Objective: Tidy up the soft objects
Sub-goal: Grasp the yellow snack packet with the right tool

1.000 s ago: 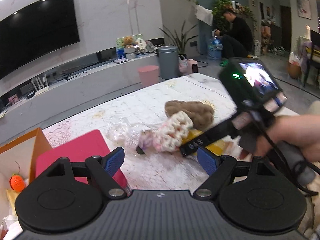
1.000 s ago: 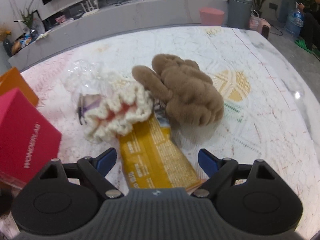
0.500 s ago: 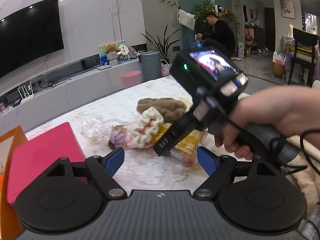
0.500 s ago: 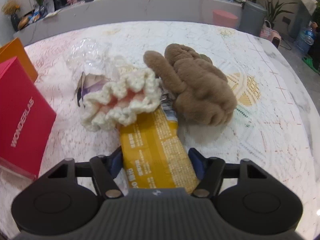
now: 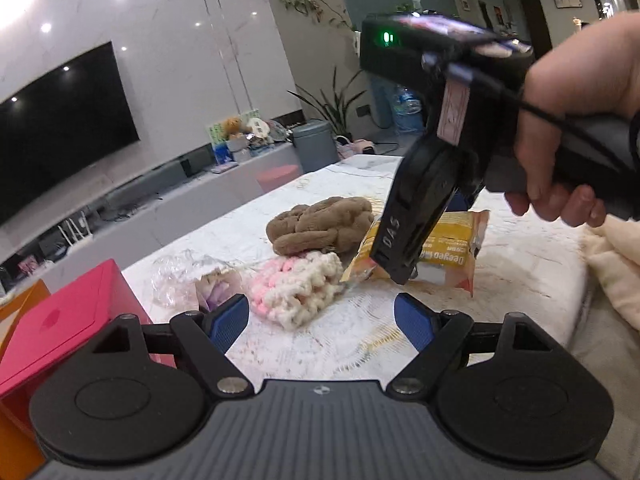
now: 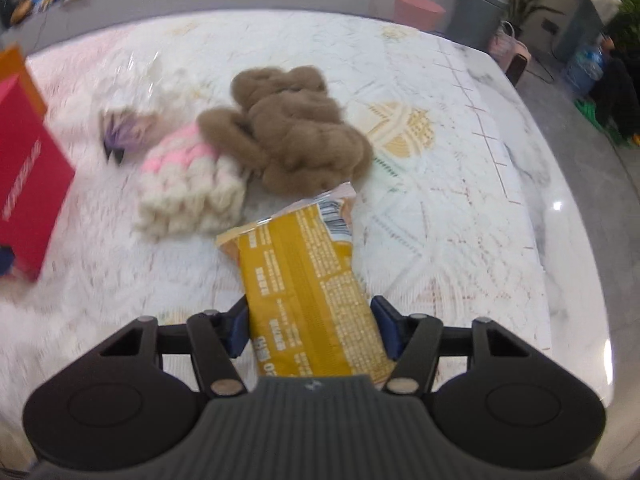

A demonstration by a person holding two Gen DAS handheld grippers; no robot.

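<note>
My right gripper (image 6: 312, 328) is closing its jaws on a yellow snack packet (image 6: 304, 280), and both blue pads press its sides. In the left wrist view this right gripper (image 5: 394, 272) points steeply down with the yellow packet (image 5: 452, 240) tilted in it just over the tablecloth. A pink and cream knitted piece (image 6: 192, 192) and a brown plush toy (image 6: 304, 140) lie just beyond the packet. My left gripper (image 5: 322, 320) hangs open and empty in front of the knitted piece (image 5: 296, 284), with the brown plush (image 5: 320, 228) behind it.
A crumpled clear bag with something purple (image 5: 188, 284) lies left of the knitted piece. A red box (image 5: 60, 320) and an orange box (image 5: 20, 308) stand at the left table edge. Cream cloth (image 5: 612, 264) lies at the right. A person sits far back.
The right jaws have closed onto the yellow packet and drawn it out from under the knitted piece. The left gripper has sunk lower toward the table.
</note>
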